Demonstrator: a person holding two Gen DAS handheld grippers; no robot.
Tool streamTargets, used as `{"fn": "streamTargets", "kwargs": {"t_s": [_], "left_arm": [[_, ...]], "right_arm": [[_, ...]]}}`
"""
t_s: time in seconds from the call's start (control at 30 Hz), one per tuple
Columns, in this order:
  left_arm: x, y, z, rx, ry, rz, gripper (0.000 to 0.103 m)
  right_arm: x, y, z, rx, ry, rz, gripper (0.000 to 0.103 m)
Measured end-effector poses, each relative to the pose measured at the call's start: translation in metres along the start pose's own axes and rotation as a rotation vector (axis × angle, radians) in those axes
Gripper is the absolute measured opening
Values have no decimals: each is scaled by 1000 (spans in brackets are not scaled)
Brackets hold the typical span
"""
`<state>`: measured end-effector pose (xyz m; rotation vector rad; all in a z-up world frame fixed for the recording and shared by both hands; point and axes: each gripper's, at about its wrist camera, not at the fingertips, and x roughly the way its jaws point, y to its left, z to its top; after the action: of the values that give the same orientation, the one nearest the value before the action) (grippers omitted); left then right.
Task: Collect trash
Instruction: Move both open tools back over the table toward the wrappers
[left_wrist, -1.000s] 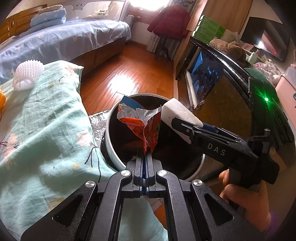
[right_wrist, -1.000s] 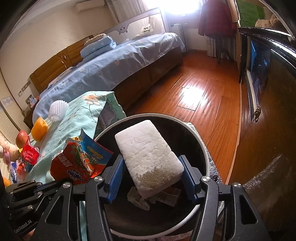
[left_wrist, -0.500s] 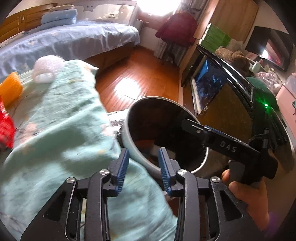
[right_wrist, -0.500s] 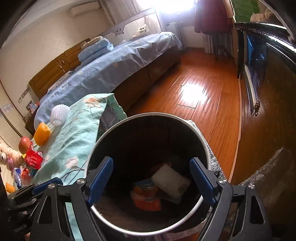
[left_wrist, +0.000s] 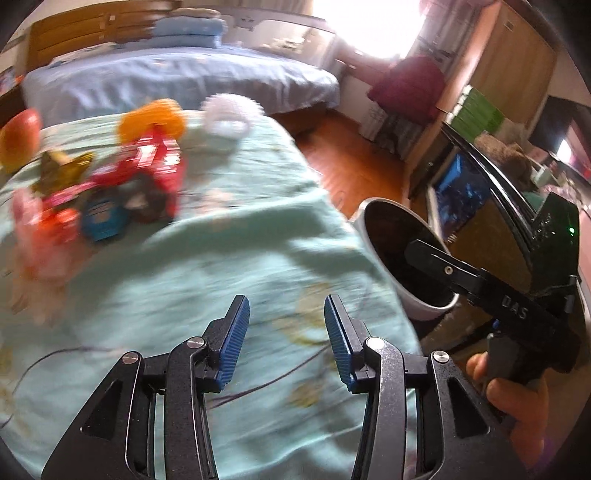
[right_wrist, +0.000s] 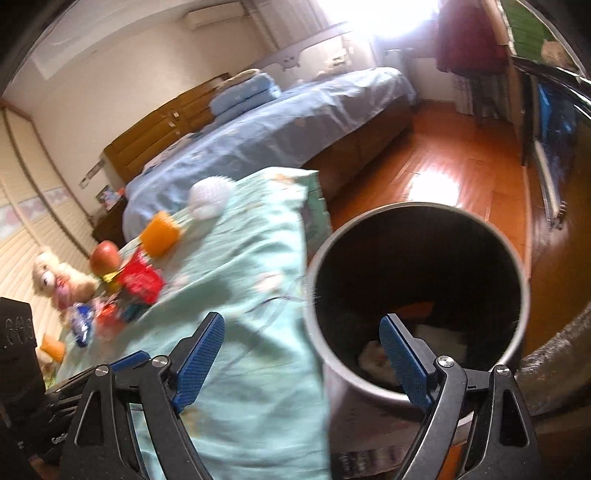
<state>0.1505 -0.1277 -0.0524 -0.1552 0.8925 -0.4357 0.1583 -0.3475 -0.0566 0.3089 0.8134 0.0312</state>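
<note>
My left gripper (left_wrist: 286, 319) is open and empty above the green floral tablecloth (left_wrist: 207, 280). My right gripper (right_wrist: 301, 347) is open and empty at the near rim of the white trash bin (right_wrist: 413, 295); it also shows in the left wrist view (left_wrist: 417, 247) over the bin (left_wrist: 402, 258). White foam and orange wrapper pieces (right_wrist: 413, 339) lie at the bin's bottom. A blurred heap of wrappers sits on the cloth at far left: a red packet (left_wrist: 147, 162), a blue one (left_wrist: 103, 218), a pink one (left_wrist: 33, 229). The red packet (right_wrist: 140, 280) shows in the right view too.
An orange foam net (left_wrist: 151, 118), a white foam net (left_wrist: 227, 114) and an apple (left_wrist: 18, 136) lie at the table's far side. A plush toy (right_wrist: 55, 277) sits at the left. A blue bed (right_wrist: 277, 129), wooden floor and a dark cabinet (left_wrist: 491, 206) surround the table.
Both grippers let go of their loads into the bin: the left dropped the orange wrapper, the right the white foam block. Both then swung left toward the table, the left farther.
</note>
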Motion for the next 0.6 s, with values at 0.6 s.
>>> {"fn": "streamTargets", "kwargs": {"t_s": [0.6], "left_arm": [[-56,102,-28,-169,-69,151,42]], "right_arm": [[29,112,-28,-164,79,148,87]]}}
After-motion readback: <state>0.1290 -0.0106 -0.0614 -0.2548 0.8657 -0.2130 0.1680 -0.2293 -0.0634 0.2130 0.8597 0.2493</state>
